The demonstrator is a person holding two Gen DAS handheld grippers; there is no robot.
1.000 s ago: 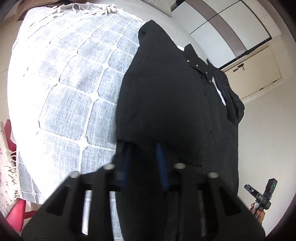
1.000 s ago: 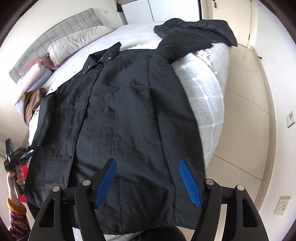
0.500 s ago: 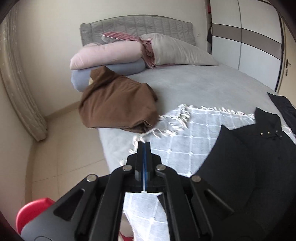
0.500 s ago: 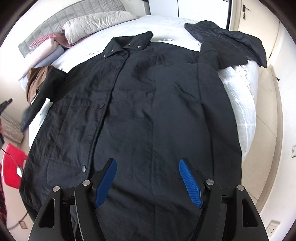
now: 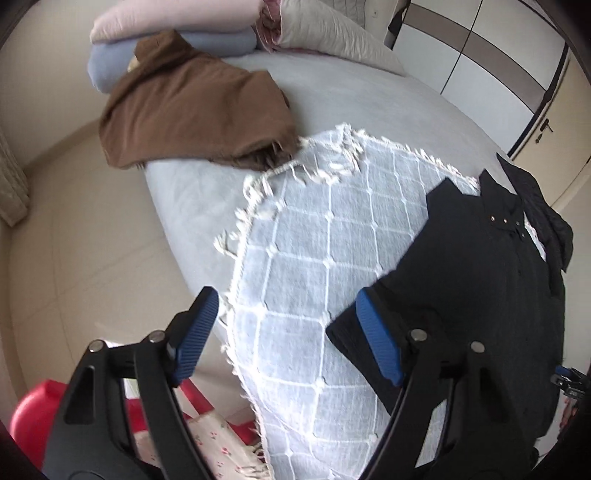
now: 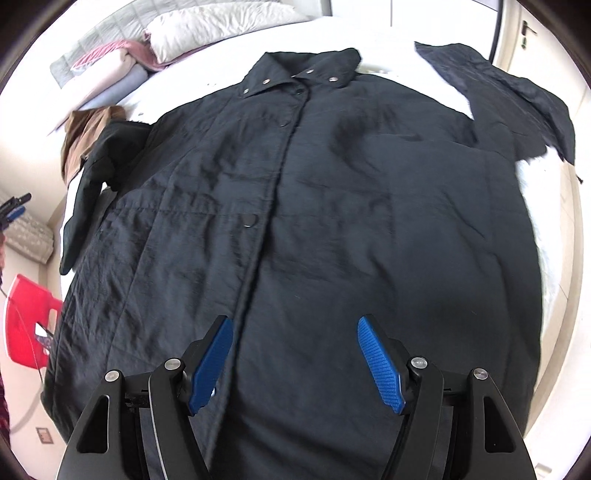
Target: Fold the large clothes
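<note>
A long black coat [image 6: 332,206] lies flat, front up and buttoned, on the bed, collar toward the pillows. Its left sleeve [image 6: 92,184] lies along the coat's left edge; the right sleeve [image 6: 517,92] spreads out at the far right. My right gripper [image 6: 295,354] is open and empty above the coat's lower front. In the left wrist view the coat [image 5: 491,280] lies on a white checked throw [image 5: 314,258]. My left gripper [image 5: 284,332] is open and empty above the throw, its right finger beside the sleeve cuff [image 5: 354,332].
A brown garment [image 5: 192,103] lies folded near stacked pillows [image 5: 177,33] at the head of the bed. A red stool [image 5: 33,417] stands on the floor beside the bed, also in the right wrist view [image 6: 27,325]. Wardrobe doors [image 5: 491,55] stand behind.
My left gripper held the sleeve cuff, then let it go and now stands open beside it. My right gripper stayed open and moved over the coat's middle.
</note>
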